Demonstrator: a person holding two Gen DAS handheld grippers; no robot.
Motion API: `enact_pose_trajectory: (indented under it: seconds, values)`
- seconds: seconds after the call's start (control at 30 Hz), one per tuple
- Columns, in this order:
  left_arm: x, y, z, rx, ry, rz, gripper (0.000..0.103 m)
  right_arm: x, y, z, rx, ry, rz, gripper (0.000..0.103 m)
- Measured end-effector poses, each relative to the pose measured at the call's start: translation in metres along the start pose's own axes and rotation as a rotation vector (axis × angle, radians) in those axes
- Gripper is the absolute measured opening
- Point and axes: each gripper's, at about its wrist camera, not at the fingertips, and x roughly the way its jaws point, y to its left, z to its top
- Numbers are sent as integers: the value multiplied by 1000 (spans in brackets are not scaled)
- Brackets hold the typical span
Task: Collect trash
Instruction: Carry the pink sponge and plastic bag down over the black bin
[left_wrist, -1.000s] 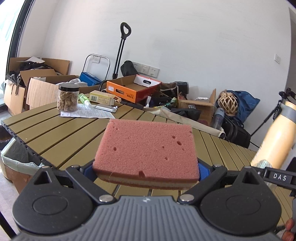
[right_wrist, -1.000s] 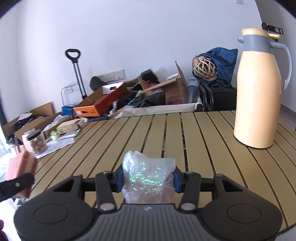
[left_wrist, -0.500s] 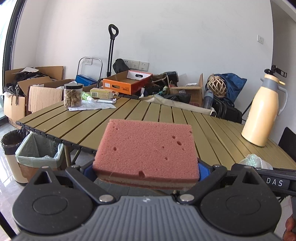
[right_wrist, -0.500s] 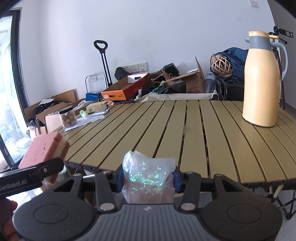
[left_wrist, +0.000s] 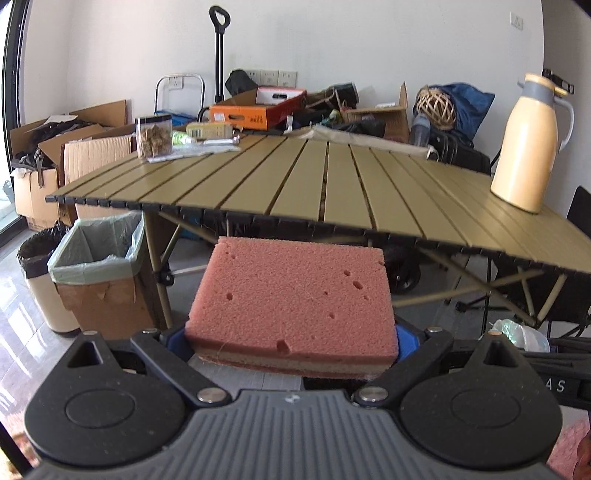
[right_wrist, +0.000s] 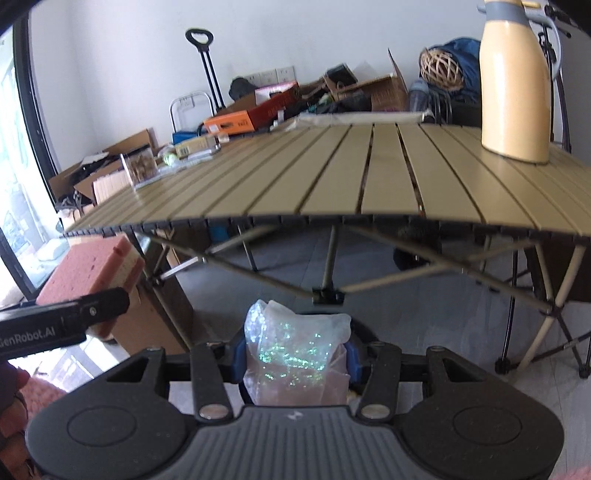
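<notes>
We hold both items off the table (left_wrist: 332, 184), level and clear for carrying: left gripper (left_wrist: 291, 343) clamped on the pink sponge (left_wrist: 291, 295), right gripper (right_wrist: 295, 356) clamped on the crumpled plastic wrapper (right_wrist: 295, 350); the lined bin (left_wrist: 98, 254), presumably their destination, stands lower left.

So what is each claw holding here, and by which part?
The left claw grips a pink sponge by its two short side edges at the near end. The right claw pinches a crumpled clear plastic wrapper across its sides.
</notes>
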Motion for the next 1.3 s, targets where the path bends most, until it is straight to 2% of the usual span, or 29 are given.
enact_pose_trajectory:
  seconds: [0.33,0.73,1.03,1.3]
  values:
    - [25,-12,-37,39,165,5,99,26,-14,-49,37,163,-32,48]
    - [65,-4,-71,32,348,64,99,52,-26,-70,53,279,-80,48]
    - [84,4,-80,21,406,68,99,69,-29,-73,57,328,-98,48]
    - [99,9,-82,7,444,69,99,87,-30,-62,50,342,-121,48]
